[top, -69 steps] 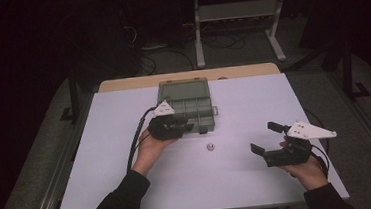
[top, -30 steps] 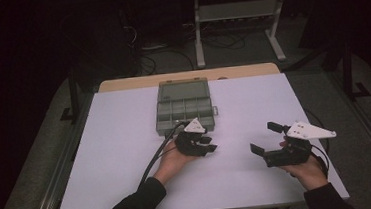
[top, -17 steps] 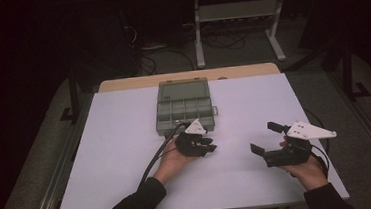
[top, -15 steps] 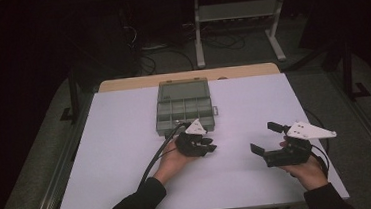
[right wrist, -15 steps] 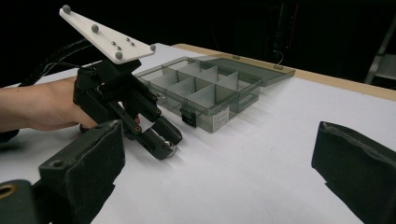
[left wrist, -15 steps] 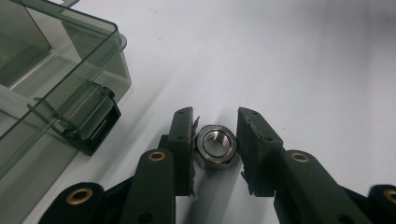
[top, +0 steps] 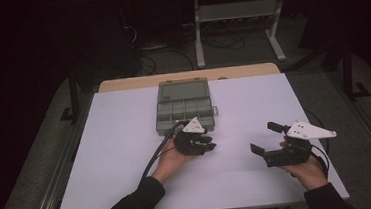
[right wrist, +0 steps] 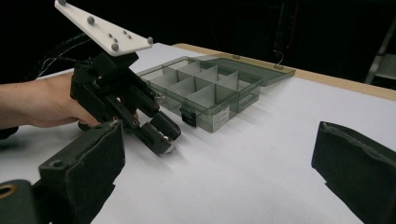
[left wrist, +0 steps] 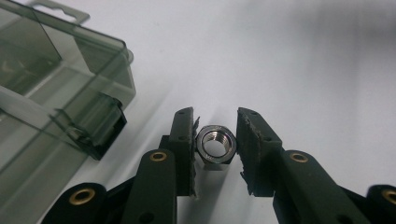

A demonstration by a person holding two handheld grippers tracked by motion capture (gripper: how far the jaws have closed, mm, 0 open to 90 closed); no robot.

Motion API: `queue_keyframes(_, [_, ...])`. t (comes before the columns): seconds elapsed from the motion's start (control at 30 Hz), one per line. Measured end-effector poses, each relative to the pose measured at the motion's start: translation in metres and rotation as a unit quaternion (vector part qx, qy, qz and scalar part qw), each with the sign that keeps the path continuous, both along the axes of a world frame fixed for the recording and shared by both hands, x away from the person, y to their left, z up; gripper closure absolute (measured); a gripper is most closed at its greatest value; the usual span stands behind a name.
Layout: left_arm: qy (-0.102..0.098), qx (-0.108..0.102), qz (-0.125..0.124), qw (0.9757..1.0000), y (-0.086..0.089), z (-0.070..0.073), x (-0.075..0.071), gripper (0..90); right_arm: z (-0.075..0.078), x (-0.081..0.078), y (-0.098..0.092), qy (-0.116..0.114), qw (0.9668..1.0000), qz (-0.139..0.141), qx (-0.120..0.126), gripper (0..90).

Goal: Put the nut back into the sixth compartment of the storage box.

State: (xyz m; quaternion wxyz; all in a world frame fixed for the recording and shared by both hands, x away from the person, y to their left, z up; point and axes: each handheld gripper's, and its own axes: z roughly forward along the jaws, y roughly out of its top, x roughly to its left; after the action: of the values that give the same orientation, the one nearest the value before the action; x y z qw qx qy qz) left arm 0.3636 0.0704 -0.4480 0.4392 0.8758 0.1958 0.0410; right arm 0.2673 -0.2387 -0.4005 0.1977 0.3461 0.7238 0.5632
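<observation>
Hex nut (left wrist: 215,144), steel, lying on the white worktop (top: 126,139) just in front of the compartment box (top: 184,106), off its near right corner. My left hand-held gripper (left wrist: 215,140) has just been closing and now clamps the nut between its pads, jaws tilted down to the worktop. The box is smoke-grey, lid folded back, dividers visible. My right hand-held gripper (top: 269,138) rests well to the right of the box, jaws spread wide with nothing between them.
</observation>
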Motion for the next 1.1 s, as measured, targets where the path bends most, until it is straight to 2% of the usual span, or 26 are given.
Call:
queue_keyframes(0.13, [-0.006, -0.012, 0.007, 0.9999, 0.007, 0.011, 0.001, 67.8, 0.0, 0.0, 0.0, -0.001, 1.0, 0.0, -0.001, 2.3])
queue_keyframes(0.3, [-0.013, -0.016, 0.014, 0.9997, 0.018, 0.023, 0.006, 67.8, 0.0, 0.0, 0.0, 0.0, 1.0, 0.0, 0.0, 2.3])
queue_keyframes(0.43, [-0.018, -0.025, 0.028, 0.9991, 0.027, 0.032, 0.009, 67.8, 0.0, 0.0, 0.0, 0.0, 1.0, 0.0, 0.0, 2.3])
queue_keyframes(0.57, [-0.024, -0.026, 0.037, 0.9987, 0.033, 0.037, 0.011, 67.8, 0.0, 0.0, 0.0, -0.001, 1.0, -0.001, 0.0, 2.3])
queue_keyframes(0.6, [-0.028, -0.028, 0.046, 0.9982, 0.038, 0.04, 0.013, 67.8, 0.0, 0.0, 0.0, 0.0, 1.0, 0.0, 0.0, 2.3])
queue_keyframes(0.8, [-0.032, -0.038, 0.074, 0.996, 0.05, 0.044, 0.019, 67.8, 0.0, 0.0, 0.0, 0.0, 1.0, 0.0, -0.001, 2.3])
queue_keyframes(0.97, [-0.035, -0.038, 0.095, 0.9942, 0.061, 0.044, 0.025, 67.8, 0.0, 0.0, 0.0, 0.0, 1.0, -0.001, 0.0, 2.3])
queue_keyframes(1.0, [-0.034, -0.04, 0.106, 0.993, 0.065, 0.043, 0.028, 67.8, 0.0, 0.0, 0.0, 0.001, 1.0, 0.0, -0.001, 2.3])
queue_keyframes(1.1, [-0.034, -0.037, 0.118, 0.9918, 0.07, 0.04, 0.032, 67.8, 0.0, 0.0, 0.001, 0.003, 1.0, -0.001, -0.001, 2.3])
